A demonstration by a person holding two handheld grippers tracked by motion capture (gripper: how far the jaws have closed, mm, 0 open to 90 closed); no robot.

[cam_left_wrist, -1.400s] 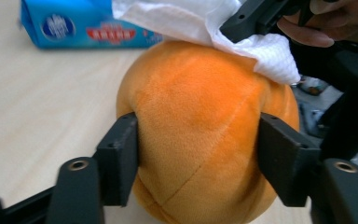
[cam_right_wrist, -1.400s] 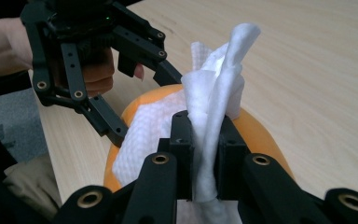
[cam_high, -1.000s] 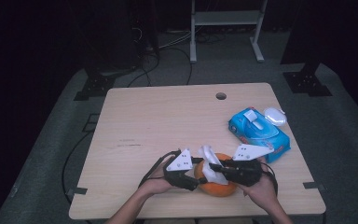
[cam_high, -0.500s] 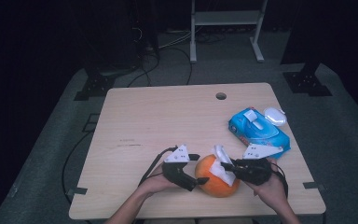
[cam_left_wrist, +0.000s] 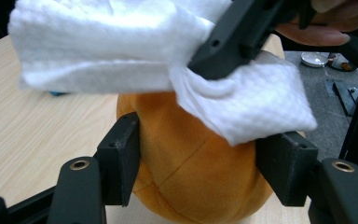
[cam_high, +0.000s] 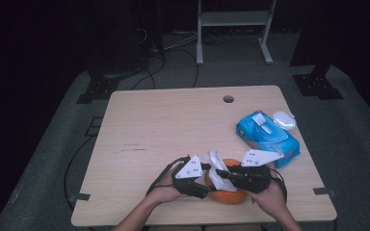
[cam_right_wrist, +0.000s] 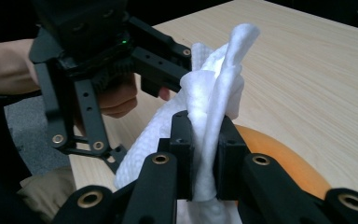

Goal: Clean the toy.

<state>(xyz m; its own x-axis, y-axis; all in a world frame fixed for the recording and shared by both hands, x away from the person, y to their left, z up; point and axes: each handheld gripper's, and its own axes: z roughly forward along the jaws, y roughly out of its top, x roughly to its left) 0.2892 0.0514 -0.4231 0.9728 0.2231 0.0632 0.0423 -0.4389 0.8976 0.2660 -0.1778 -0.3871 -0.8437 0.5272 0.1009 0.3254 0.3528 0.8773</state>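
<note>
- the left gripper (cam_high: 203,185) sits near the front edge of the table (cam_high: 164,125), a little left of the middle; its jaws have just been closing and now press on both flanks of the orange plush ball (cam_left_wrist: 191,168), so it holds the ball.
- in the left gripper view the ball fills the gap between the two black pads, and the white wipe (cam_left_wrist: 121,51) drapes over its top, hiding the upper part.
- the orange plush ball (cam_high: 229,192) rests on the table close to the front edge, right of the middle, between the two hands.
- the white wipe (cam_high: 218,169) lies over the ball's top and stands up in a crumpled fold.
- the right gripper (cam_high: 221,174) reaches in from the right across the ball; in the right gripper view its narrow jaws pinch a fold of the wipe (cam_right_wrist: 214,107) tight.
- that gripper's body crosses in front of the ball's far side in the high view.
- a blue pack of wipes (cam_high: 267,137) lies near the right edge, just behind the right hand (cam_high: 270,197), apart from the ball.
- a small white oval lid (cam_high: 284,119) lies just beyond the pack, toward the right edge.
- a round hole (cam_high: 228,99) sits near the back edge of the table.
</note>
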